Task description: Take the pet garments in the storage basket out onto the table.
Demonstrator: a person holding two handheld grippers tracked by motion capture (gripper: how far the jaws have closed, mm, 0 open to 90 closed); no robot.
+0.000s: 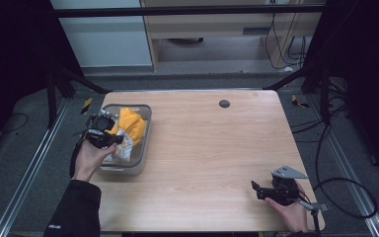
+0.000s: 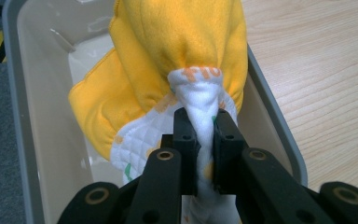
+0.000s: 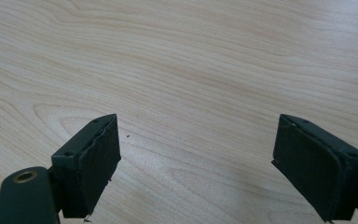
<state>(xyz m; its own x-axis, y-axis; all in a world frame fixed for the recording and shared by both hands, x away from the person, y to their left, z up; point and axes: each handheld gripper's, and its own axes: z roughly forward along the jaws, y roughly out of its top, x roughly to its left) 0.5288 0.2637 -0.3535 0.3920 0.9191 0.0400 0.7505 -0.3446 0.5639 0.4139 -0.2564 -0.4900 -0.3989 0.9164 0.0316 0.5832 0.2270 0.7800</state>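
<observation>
A yellow and white cloth (image 1: 129,127) lies bunched in a grey bin (image 1: 145,143) at the table's left side. My left gripper (image 1: 112,140) is over the bin, shut on a white quilted fold of the cloth (image 2: 204,116); the yellow part (image 2: 177,42) bulges beyond the jaws. My right gripper (image 1: 256,189) rests low over the table near the front right corner, open, with bare wood (image 3: 196,140) between its jaws.
The bin's pale inner wall (image 2: 42,107) and grey rim (image 2: 272,116) surround the cloth. A small dark round disc (image 1: 224,103) sits in the tabletop near the far edge. Cables (image 1: 348,197) trail on the floor to the right.
</observation>
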